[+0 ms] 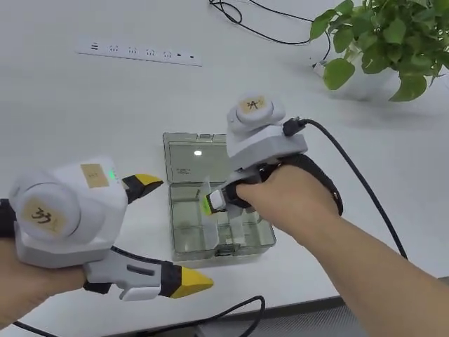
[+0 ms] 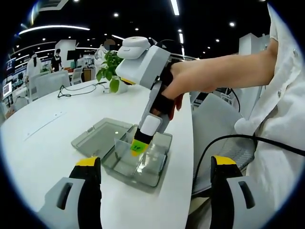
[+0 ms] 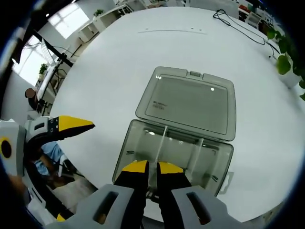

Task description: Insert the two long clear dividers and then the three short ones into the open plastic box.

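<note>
Two yellow-tipped jaws of the right gripper (image 3: 152,168) are clenched almost together on what looks like a thin clear divider (image 3: 162,140), which runs away from the tips toward the far wall of the box. The gripper points steeply down into the open plastic box (image 3: 125,152), probably so the strip goes in upright and can find the wall slots. I cannot tell whether its ends have reached them. A second clear strip (image 3: 199,150) stands in the box just to the right, running the same way, so I judge one divider is already seated. Whether these are the long or the short ones is not clear from here.

Beyond the base, the lid (image 3: 190,102) lies folded flat on the far side, out of the way of the work. The left gripper (image 1: 168,232) hovers near the box's left edge with its jaws spread wide and nothing between them, seemingly waiting or ready to steady the box. All of it sits on a white table (image 1: 63,105). A power strip (image 1: 140,51) and a potted plant (image 1: 379,35) lie well apart at the far side.
</note>
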`<control>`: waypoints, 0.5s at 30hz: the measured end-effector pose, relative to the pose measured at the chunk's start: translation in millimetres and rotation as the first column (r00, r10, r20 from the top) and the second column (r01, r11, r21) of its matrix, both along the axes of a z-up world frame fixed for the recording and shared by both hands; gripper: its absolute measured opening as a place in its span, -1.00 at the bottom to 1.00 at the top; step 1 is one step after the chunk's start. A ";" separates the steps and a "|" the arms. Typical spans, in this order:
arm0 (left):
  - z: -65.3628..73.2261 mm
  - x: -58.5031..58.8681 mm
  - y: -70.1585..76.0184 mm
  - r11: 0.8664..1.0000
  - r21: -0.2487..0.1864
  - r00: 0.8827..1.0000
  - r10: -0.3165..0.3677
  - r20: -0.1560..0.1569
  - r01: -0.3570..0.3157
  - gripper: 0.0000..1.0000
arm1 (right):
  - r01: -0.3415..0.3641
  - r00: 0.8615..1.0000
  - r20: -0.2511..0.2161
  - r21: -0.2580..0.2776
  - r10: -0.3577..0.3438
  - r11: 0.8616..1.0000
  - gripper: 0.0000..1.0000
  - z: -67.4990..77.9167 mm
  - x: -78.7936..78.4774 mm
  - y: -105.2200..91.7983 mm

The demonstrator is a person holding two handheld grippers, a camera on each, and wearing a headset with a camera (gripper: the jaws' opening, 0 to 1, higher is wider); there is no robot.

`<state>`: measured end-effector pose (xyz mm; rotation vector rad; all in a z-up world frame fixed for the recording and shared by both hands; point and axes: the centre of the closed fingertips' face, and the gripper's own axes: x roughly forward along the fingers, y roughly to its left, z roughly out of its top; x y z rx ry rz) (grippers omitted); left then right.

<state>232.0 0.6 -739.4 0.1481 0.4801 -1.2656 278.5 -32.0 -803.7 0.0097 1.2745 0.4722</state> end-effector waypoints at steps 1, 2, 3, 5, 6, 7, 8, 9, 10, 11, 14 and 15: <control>-0.1 -0.3 0.0 1.000 0.002 1.000 -0.001 0.000 0.001 0.96 | -0.002 1.000 0.000 0.007 0.002 1.000 -0.84 -1.9 0.0 0.6; -0.1 -0.5 -0.1 1.000 0.003 1.000 -0.002 0.000 0.002 0.96 | 0.000 1.000 -0.002 0.012 0.000 1.000 -0.83 -3.0 -0.2 1.2; 0.2 -0.6 0.0 1.000 0.003 1.000 -0.002 -0.001 0.002 0.96 | 0.002 1.000 -0.004 0.019 -0.002 1.000 -0.83 -3.8 -0.2 1.8; 0.5 -0.3 0.5 1.000 0.005 1.000 -0.001 0.000 0.001 0.96 | -0.001 1.000 -0.003 0.029 0.001 1.000 -0.83 -6.4 0.8 2.4; 0.6 -0.1 0.8 1.000 0.006 1.000 0.001 -0.001 -0.001 0.96 | -0.003 1.000 -0.003 0.032 0.003 0.999 -0.82 -8.3 2.1 2.3; 0.8 0.1 0.9 1.000 0.005 1.000 0.001 -0.001 -0.001 0.96 | -0.004 1.000 -0.004 0.036 0.004 0.999 -0.82 -10.1 2.9 2.0; 1.0 0.3 1.0 1.000 0.006 1.000 0.002 -0.001 -0.002 0.96 | 0.001 1.000 -0.006 0.042 -0.001 0.999 -0.82 -10.6 3.4 1.8; 1.1 0.5 1.1 1.000 0.007 1.000 0.003 -0.001 -0.003 0.96 | 0.004 1.000 -0.010 0.050 -0.004 0.999 -0.82 -11.9 3.9 2.0; 1.2 0.6 1.1 1.000 0.008 1.000 0.003 -0.001 -0.003 0.96 | 0.005 1.000 -0.011 0.053 -0.005 0.999 -0.82 -12.7 4.2 1.8; 1.5 0.7 0.9 1.000 0.009 1.000 0.004 -0.001 -0.004 0.96 | 0.008 1.000 -0.014 0.060 -0.007 0.998 -0.82 -13.7 4.5 1.8; 2.2 0.8 0.1 1.000 0.009 1.000 0.006 -0.001 -0.006 0.95 | 0.014 1.000 -0.018 0.074 -0.012 0.997 -0.81 -14.6 4.5 1.8; 2.4 0.7 -0.4 1.000 0.009 1.000 0.007 -0.001 -0.007 0.95 | 0.017 1.000 -0.021 0.079 -0.015 0.997 -0.81 -15.6 4.8 1.3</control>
